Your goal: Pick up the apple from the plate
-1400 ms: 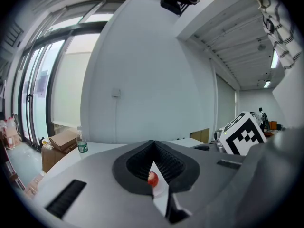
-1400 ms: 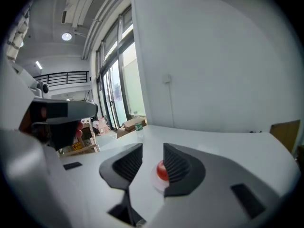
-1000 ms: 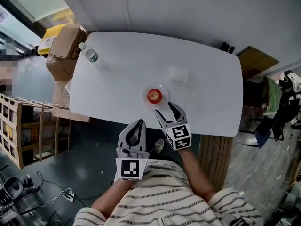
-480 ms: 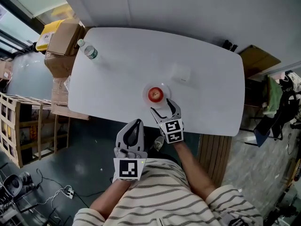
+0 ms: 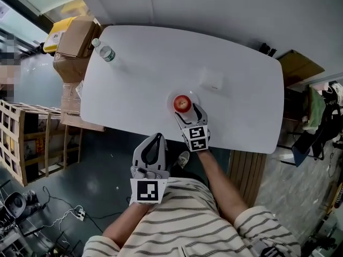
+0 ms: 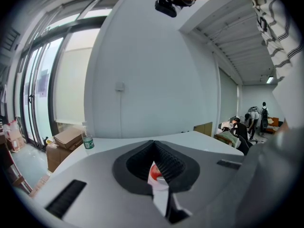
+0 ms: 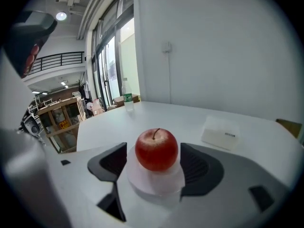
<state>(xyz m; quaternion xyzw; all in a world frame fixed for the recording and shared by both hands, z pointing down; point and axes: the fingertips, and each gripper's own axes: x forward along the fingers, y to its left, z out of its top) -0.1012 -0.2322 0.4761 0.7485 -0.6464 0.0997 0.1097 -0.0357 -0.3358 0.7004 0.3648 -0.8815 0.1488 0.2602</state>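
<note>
- The right tool (image 5: 187, 112) has its jaws wide apart, having just been opening, and grips nothing. The apple (image 7: 156, 149) stands between them, clear of both, on the plate (image 7: 155, 185) near the near edge of the surface (image 5: 134, 79).
- The left tool (image 5: 155, 141) hangs off that near edge, jaws together, empty.
- Risk: jaws closing too low could catch the plate's rim and drag it toward the edge.
- Risk: an off-centre squeeze could make the round, smooth apple roll out.
- Hard to make out: the apple's underside, sunk in the plate, and the plate's near rim, covered by the right tool in the head view.
</note>
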